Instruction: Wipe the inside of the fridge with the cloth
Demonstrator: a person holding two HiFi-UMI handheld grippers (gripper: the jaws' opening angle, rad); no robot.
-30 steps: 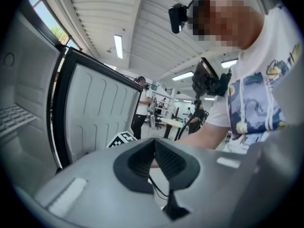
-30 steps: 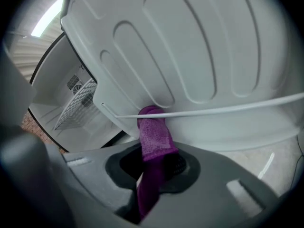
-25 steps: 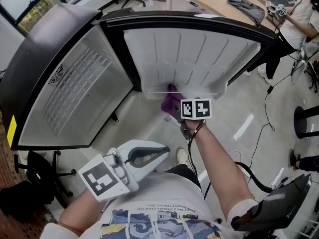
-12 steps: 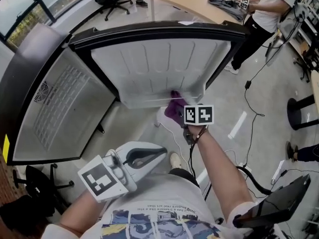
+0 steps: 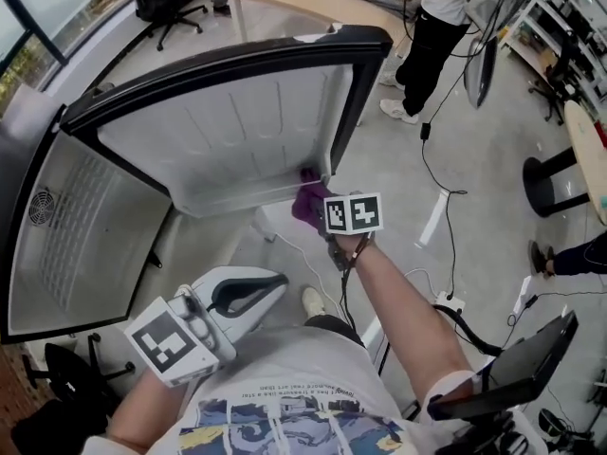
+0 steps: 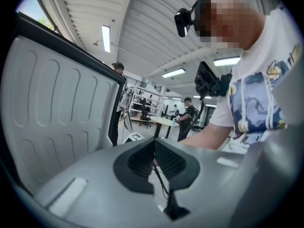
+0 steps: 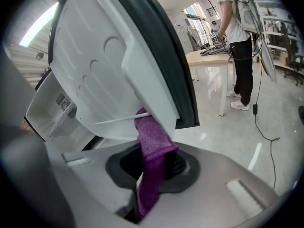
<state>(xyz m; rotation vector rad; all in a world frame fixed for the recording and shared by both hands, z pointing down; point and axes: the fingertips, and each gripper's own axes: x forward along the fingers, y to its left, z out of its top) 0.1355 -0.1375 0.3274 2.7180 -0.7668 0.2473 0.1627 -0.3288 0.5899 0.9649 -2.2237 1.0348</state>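
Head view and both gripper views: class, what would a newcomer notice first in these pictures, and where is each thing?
The purple cloth stands out, clamped in the right gripper and reaching the lower edge of the open fridge door, whose white inner lining fills the upper middle. The left gripper hangs shut and empty near the person's chest.

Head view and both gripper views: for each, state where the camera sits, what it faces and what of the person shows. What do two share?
Head view: on the head, facing down at the fridge door; arms, shirt, left gripper, right gripper show.
Left gripper view: along shut empty jaws toward the door; shirt shows.
Right gripper view: along jaws clamping the cloth at the door; no body.
Head and right share the cloth.
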